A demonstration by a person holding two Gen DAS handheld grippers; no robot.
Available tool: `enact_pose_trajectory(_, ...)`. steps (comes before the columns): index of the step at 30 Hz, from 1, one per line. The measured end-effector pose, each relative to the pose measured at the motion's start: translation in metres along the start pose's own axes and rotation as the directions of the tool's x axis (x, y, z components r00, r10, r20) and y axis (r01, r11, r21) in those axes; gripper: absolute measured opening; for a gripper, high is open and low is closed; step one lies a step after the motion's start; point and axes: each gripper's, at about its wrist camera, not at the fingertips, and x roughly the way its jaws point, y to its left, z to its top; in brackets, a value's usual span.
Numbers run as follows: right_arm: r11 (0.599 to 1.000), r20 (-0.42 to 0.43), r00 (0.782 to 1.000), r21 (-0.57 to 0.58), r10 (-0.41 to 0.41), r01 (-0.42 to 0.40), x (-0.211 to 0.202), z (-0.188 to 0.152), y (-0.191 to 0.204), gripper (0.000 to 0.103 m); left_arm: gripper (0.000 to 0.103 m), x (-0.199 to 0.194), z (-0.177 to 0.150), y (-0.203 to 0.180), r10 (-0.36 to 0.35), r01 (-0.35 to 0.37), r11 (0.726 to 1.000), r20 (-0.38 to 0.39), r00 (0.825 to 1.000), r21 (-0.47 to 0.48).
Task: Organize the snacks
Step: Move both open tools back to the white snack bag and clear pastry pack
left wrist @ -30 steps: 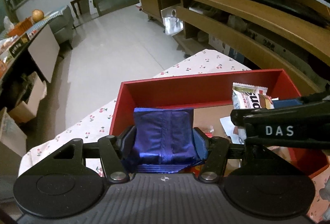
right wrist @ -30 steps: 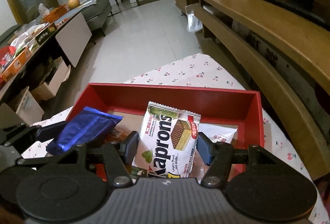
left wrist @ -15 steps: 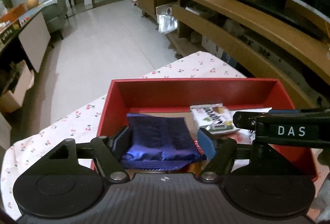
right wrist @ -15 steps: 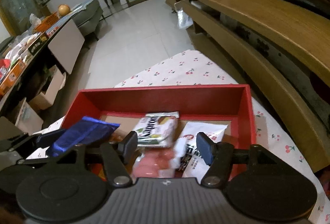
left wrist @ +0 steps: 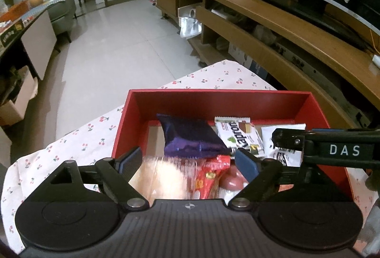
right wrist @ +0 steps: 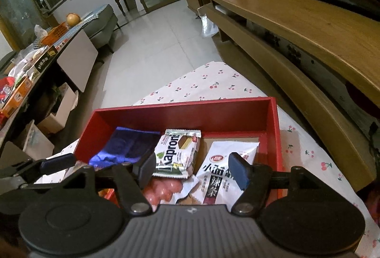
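Snacks, blue packet (left wrist: pixel 190 137) and Kapron wafer (right wrist: pixel 177 153), lie mid-frame in the red box (left wrist: pixel 213 101); both grippers (left wrist: pixel 187 161) (right wrist: pixel 190 169) gape empty; sorting seems nearly done.

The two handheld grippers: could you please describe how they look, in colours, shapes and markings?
Both the left gripper and the right gripper have a ribbed dark-grey body flanked by two round black discs, black angular linkage arms with silver pivot screws, and blue finger pads. White "DAS" lettering marks the right gripper's side. No cables or sleeves show.
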Motion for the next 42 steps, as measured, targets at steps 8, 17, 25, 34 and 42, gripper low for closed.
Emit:
enact_pose_trajectory(8,0.999,-0.046,0.999,-0.035,-0.025,0.023,-0.027,-0.031,-0.003,0.085,0.09,-0.04,-0.027,0.001,-0.01,0.009,0.999,-0.019,1.0,-0.047)
enact_pose_trajectory(17,0.994,-0.059,0.996,-0.086,-0.069,0.063,-0.054,-0.068,0.0,0.085,0.09,-0.056,-0.071,0.0,0.003,-0.022,0.988,-0.126,0.992,-0.151)
enact_pose_trajectory(25,0.999,-0.025,0.999,-0.05,-0.021,0.019,-0.076,-0.07,0.002,0.085,0.087,-0.03,-0.086,0.004,-0.006,-0.062,0.954,-0.226,0.974,-0.292)
enact_pose_trajectory(34,0.997,-0.039,0.999,-0.078,-0.005,0.002,-0.081,-0.075,0.001,0.085,0.082,0.002,-0.098,-0.012,0.046,-0.181,0.883,-0.303,0.952,-0.432)
enact_pose_trajectory(42,0.993,-0.142,0.989,-0.117,-0.031,0.015,-0.066,-0.088,-0.005,0.085,0.062,-0.013,-0.112,-0.003,0.046,-0.16,0.923,-0.312,0.949,-0.35)
